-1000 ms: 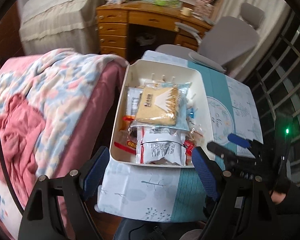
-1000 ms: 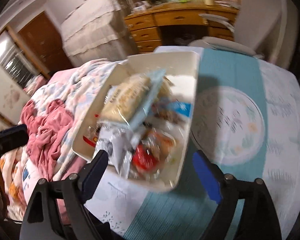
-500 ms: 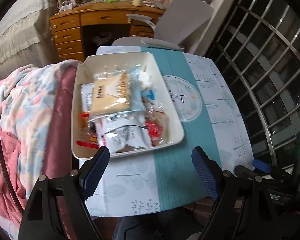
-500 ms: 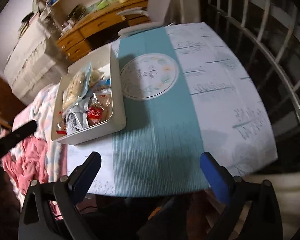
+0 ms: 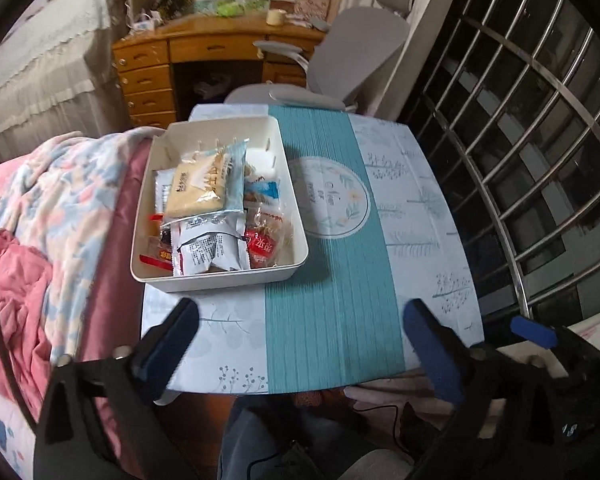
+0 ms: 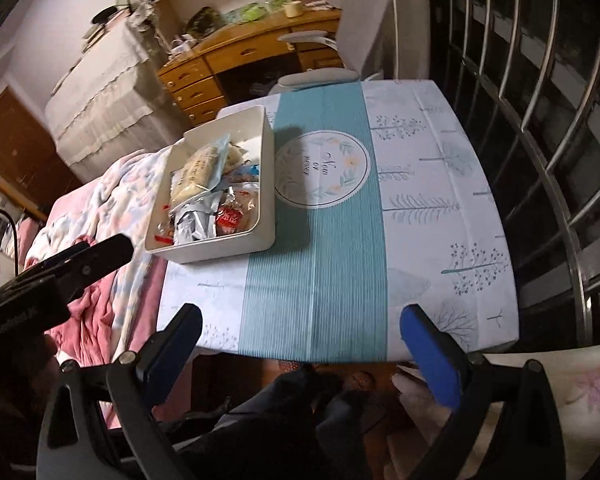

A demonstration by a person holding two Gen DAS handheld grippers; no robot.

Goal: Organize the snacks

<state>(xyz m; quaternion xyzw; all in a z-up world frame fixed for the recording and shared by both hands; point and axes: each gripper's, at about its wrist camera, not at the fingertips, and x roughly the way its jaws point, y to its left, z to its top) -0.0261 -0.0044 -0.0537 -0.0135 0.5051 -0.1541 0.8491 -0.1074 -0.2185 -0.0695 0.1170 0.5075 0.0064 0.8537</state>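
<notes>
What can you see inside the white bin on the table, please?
The bin holds piled snack packets: a biscuit pack on top, silver packets, a red-labelled one. Lower packets and most of the floor are covered.

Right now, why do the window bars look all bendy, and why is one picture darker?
Left wrist view: the fisheye lens bends the window bars into curves, and the corners go black. Right wrist view: the bars curve too, it looks dimmer, and the white box drops a dark shadow on the tablecloth. Both views: the snacks stay fairly sharp.
</notes>
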